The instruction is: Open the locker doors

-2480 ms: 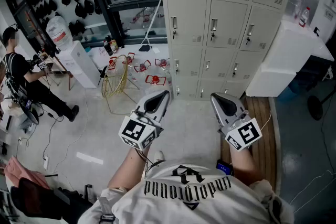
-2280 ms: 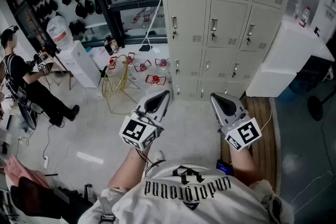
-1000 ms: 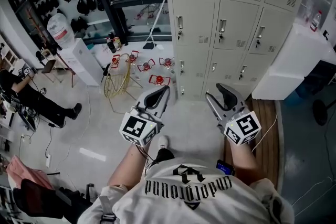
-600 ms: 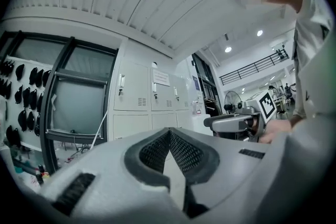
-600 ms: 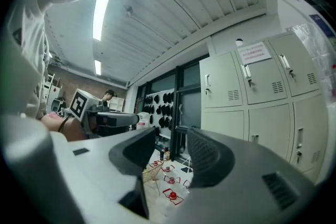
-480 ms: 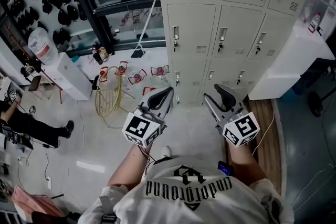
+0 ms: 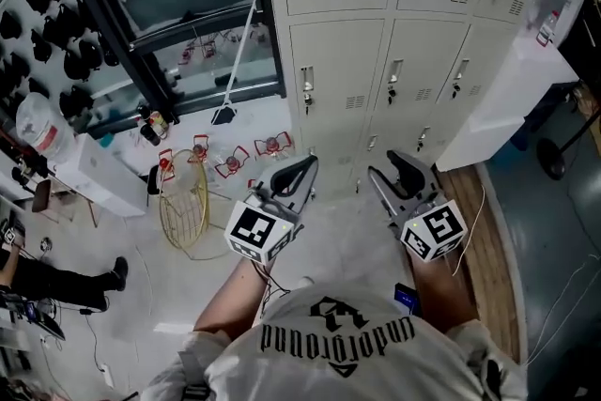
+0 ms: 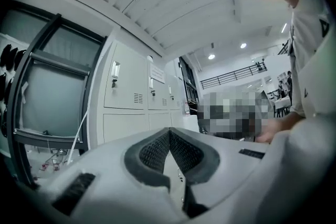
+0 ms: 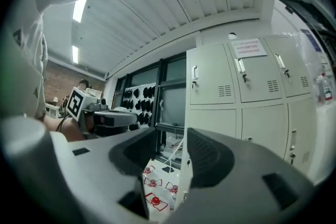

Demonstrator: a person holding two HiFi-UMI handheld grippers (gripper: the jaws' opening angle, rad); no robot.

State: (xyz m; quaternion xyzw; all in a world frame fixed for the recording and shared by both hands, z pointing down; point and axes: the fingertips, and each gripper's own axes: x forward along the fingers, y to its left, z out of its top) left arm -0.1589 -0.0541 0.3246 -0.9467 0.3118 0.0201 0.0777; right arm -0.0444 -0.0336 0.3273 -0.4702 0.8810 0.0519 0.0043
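The beige-grey lockers (image 7: 340,61) stand ahead, every door in view shut, each with a small upright handle (image 7: 306,89). My left gripper (image 7: 308,164) is held low in front of them, jaws shut on nothing, well short of the doors. Beside it my right gripper (image 7: 394,168) points at the lower locker row with its jaws open and empty. In the left gripper view the shut pads (image 8: 157,150) meet in front of the lockers (image 8: 128,97). The right gripper (image 9: 172,140) frames floor and lockers (image 9: 241,92) through its gap.
A white cabinet (image 7: 502,94) stands against the lockers' right side, with wooden planking (image 7: 479,235) below it. On the left floor are a yellow wire basket (image 7: 183,207), red-and-white stands (image 7: 272,146), a white unit (image 7: 89,178) and a water jug (image 7: 33,122). A seated person (image 7: 42,282) is far left.
The view has moved nearer the lockers and both grippers have come forward. The right gripper's jaws have opened; the left stays shut. The person at left has slid toward the frame edge.
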